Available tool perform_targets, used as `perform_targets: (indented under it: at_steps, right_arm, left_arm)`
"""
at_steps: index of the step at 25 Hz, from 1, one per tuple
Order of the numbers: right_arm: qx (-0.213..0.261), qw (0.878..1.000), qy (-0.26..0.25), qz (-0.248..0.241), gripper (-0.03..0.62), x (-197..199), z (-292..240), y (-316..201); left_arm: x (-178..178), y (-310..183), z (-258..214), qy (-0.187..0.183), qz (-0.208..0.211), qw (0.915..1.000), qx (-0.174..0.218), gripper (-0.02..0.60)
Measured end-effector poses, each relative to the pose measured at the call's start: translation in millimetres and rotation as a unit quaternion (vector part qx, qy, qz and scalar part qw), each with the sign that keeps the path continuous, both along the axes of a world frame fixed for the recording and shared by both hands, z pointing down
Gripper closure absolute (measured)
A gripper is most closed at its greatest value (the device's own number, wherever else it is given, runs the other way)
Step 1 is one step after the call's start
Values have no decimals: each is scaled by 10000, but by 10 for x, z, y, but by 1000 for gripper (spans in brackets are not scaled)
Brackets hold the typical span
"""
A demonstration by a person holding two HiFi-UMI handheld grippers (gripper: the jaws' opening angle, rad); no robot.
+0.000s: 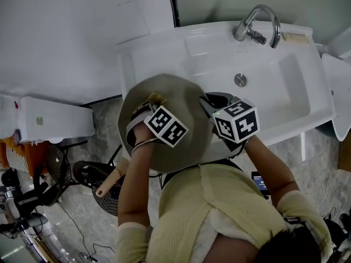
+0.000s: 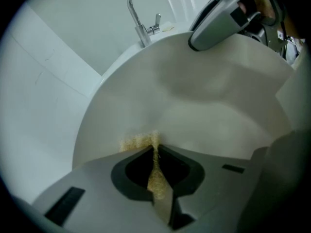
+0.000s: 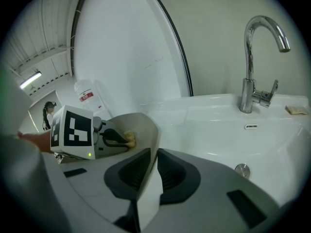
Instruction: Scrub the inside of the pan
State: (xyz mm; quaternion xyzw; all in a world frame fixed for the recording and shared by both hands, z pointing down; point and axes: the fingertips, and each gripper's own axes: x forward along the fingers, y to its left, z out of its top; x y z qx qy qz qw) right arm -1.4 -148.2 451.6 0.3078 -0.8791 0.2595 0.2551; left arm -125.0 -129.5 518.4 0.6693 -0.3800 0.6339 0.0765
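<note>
Round beige pan (image 1: 184, 95): held tilted over the front left corner of the white ceramic sink (image 1: 269, 92). Right gripper (image 3: 153, 155): jaws almost together, clamped on the pan's rim. Left gripper (image 2: 154, 152): jaws closed on a thin yellow scouring pad (image 2: 138, 141), which is pressed against the pan's inner wall. Chrome tap (image 3: 252, 67): at the sink's back edge.

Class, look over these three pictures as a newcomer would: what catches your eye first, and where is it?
A big beige pan is held over the front-left edge of the white sink, with the chrome faucet behind. The left gripper pinches a yellow scrub pad against the pan's inside, while the right gripper clamps its rim.
</note>
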Motion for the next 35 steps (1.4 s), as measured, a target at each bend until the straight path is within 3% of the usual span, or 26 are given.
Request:
perform_targets:
  at_steps: [7,14,20,27,35]
  right_arm:
    - [25,10000,7,-14,546,4,-7,7]
    - [59,10000,2,-31,546,2,-4,16]
    - [58,10000,2,-20,546,1,-10,7]
    - [61,10000,-7,-9,546,2,-6,7]
    - [64,10000,-6,5,546,10,-2,4]
  left_arm:
    - [236,-35,-17,287,264,9991,144,500]
    - [457,-40,-35,929,306,9951,164,500]
    - [520,0,-23,957,524,9939,184,500]
    - [586,82,-148,1377,328,9897,208,500]
    - [690,270,-107,1792,312,9833,-18,500]
